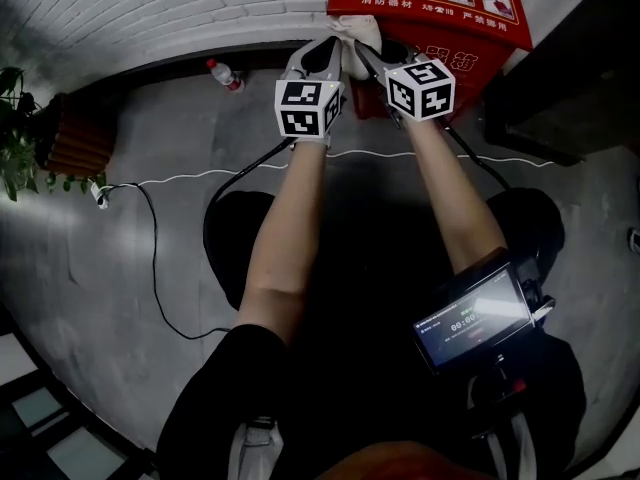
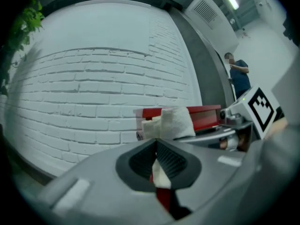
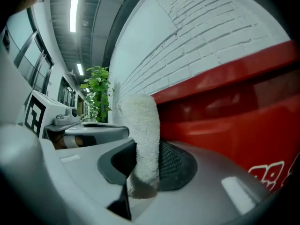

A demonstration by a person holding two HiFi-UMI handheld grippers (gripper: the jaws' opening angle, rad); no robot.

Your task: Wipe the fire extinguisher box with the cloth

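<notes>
Fire extinguisher box (image 1: 430, 8): red, with white pictograms and lettering on its top panel. It stands on the grey floor (image 1: 150, 268) against the white brick wall (image 1: 150, 8), at about 1 o'clock in the head view.

Cloth (image 1: 357, 30): white terry, bunched up, at the box's left edge, at 12 o'clock between the two tools. The head view does not settle whether it touches the box.

Left hand-held gripper (image 1: 335, 43): arm stretched forward, marker cube on top. In its own view the jaws are closed on a fold of the cloth, which rises above the tips with the red box behind it.

Right hand-held gripper (image 1: 367, 50): just beside the left one, tips angled toward it. In its own view the jaws are clamped on a thick roll of the same cloth, which stands upright between the ribbed pads (image 3: 176, 165). The red box fills that view from 1 to 4 o'clock.

Surroundings: a plastic bottle (image 1: 224, 74) with a red cap lies on the floor at 11 o'clock, near the wall. A potted plant (image 1: 20, 128) sits at 9 o'clock. A white cable (image 1: 200, 176) crosses the floor beneath the forearms. A small lit screen (image 1: 475, 318) sits at 4 o'clock, close to the person's body.
</notes>
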